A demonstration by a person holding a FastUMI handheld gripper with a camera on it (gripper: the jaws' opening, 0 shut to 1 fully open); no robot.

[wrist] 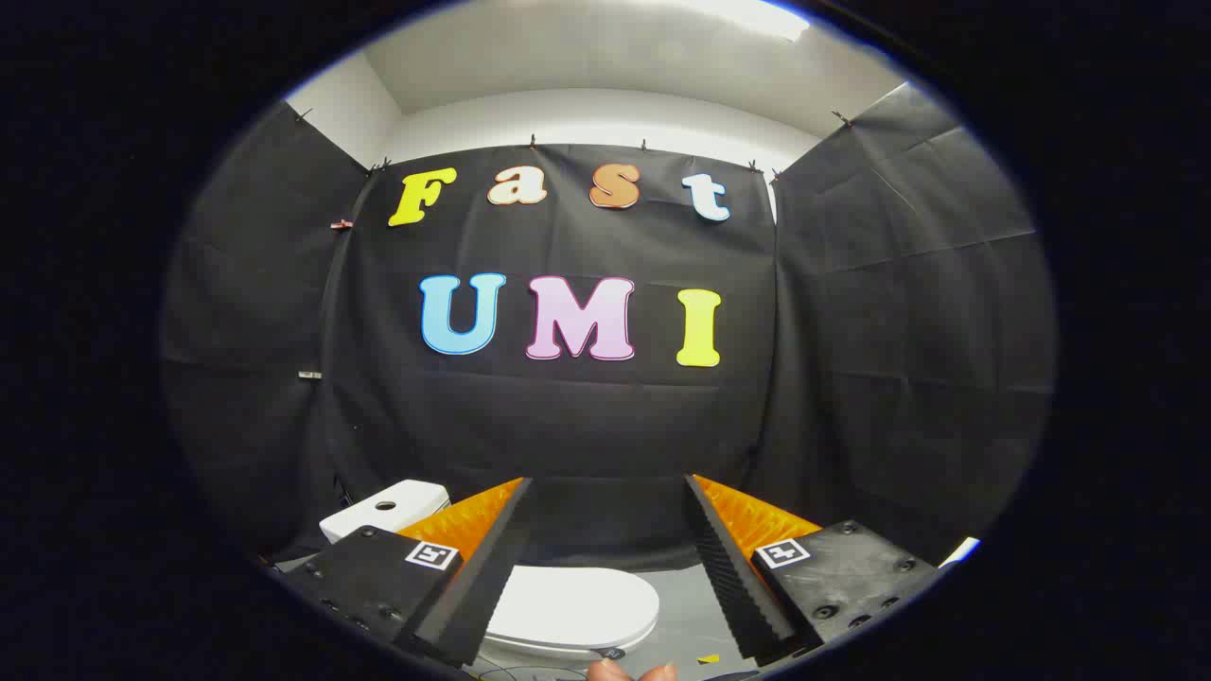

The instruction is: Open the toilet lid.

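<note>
A white toilet stands low on the floor, its lid point(568, 610) lying flat and closed, seen between and below my fingers. Its white tank point(383, 508) with a round button on top sits behind my left finger, against the black cloth wall. My gripper point(607, 492) is open, held well above and in front of the toilet, with nothing between the fingers. The left finger point(482, 558) covers the lid's left part.
Black cloth walls close the booth at the back and on both sides. Grey floor point(686, 615) shows to the right of the toilet. Fingertips of a person's hand point(629, 672) peek in under the gripper. A small yellow mark point(708, 658) lies on the floor.
</note>
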